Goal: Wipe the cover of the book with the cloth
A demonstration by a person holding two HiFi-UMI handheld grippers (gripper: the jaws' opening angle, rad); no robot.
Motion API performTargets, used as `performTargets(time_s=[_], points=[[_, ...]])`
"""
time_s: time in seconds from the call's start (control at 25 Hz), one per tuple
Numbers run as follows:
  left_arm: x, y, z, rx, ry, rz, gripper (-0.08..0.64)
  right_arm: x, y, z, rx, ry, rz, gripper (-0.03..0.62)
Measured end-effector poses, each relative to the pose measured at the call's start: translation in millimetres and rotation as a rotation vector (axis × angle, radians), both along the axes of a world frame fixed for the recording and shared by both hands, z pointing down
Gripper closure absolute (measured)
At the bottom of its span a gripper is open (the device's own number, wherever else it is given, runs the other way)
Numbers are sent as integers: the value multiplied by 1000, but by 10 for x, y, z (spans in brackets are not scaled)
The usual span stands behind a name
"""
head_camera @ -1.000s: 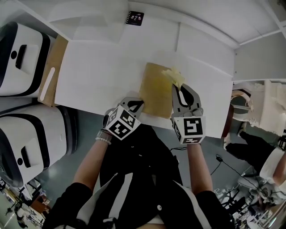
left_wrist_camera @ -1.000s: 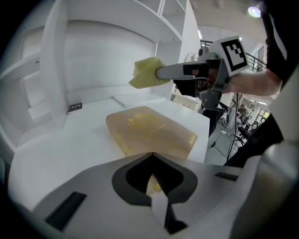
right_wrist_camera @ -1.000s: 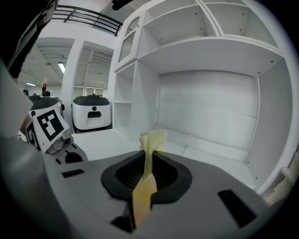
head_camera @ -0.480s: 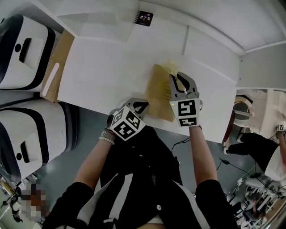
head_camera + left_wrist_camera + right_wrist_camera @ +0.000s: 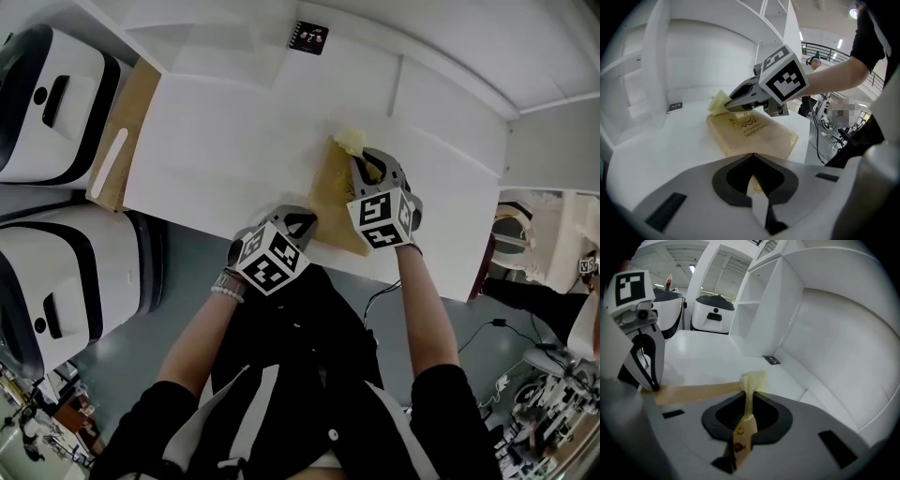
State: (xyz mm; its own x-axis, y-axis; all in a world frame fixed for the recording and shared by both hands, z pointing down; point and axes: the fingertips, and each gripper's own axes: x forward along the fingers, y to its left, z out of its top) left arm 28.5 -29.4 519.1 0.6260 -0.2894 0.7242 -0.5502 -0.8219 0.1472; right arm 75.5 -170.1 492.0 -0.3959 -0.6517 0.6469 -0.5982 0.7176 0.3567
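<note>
Holding check, both sides: right gripper (image 5: 359, 157) has its jaws closed on the yellow cloth (image 5: 351, 141). The right gripper view shows the cloth pinched between the pads, with a bunched tuft sticking out past the tips.

Cloth sits at the far end of the book (image 5: 335, 202), touching the cover there. From the left gripper view the tuft hangs at the cover's far corner, right gripper angled down onto it.

Book is tan, lying flat on the white table (image 5: 216, 141) with its long side running near to far. Its near end is close to the table's near edge. Gold print shows on the cover; the lettering is too small to read fully.

Left gripper (image 5: 307, 221) has its jaws together with nothing between the tips. The tips rest on the book's near left corner. The right gripper view confirms this: closed tip planted on the cover's end.

The two grippers are well apart along the book, left at the near end and right at the far end.

Other items:
- small black marker card (image 5: 308, 37) on the far side of the table, well apart from the book
- brown board (image 5: 120, 122) with a white strip on it, at the table's left edge
- two white machines (image 5: 42, 112) with black trim, left of the table
- white shelving behind the table, seen in both gripper views
</note>
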Motion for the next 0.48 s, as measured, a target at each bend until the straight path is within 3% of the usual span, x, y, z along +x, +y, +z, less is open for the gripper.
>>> performTargets(time_s=[0.48], points=[[-18,-9,-4,-7,12,-5,560,-238,444,120,-52,2,-96,554]])
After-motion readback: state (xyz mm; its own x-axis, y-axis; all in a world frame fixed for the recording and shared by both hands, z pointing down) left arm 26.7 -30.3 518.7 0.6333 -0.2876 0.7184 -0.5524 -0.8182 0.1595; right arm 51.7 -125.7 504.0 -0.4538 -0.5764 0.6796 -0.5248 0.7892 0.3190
